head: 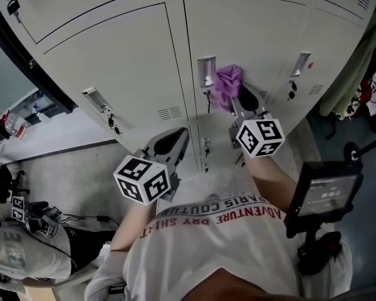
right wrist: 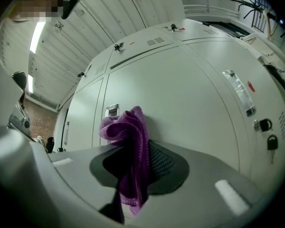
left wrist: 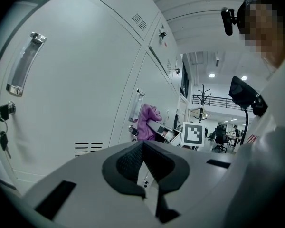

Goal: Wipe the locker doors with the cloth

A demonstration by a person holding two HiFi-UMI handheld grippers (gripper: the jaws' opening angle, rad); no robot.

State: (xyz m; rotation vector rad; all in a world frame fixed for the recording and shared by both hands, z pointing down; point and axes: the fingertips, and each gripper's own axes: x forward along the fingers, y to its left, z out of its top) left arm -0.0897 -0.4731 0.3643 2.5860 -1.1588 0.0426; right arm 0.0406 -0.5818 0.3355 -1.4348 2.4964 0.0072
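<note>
A purple cloth (head: 227, 84) is pinched in my right gripper (head: 241, 100), whose jaws are shut on it. The cloth (right wrist: 131, 146) bunches up against a pale grey locker door (right wrist: 180, 103), right beside that door's metal handle (head: 206, 71). Part of the cloth hangs down between the jaws. My left gripper (head: 173, 142) hangs lower, in front of the neighbouring locker door (head: 113, 68), shut with nothing in it (left wrist: 143, 163). The cloth (left wrist: 147, 121) and the right gripper's marker cube (left wrist: 194, 134) also show in the left gripper view.
Keys (head: 207, 99) hang from the lock under the handle. The other doors carry handles (head: 98, 99) (head: 299, 63), locks and vent slots (head: 170, 113). A monitor on a stand (head: 323, 193) is at my right. Another person (head: 15, 249) crouches at the lower left.
</note>
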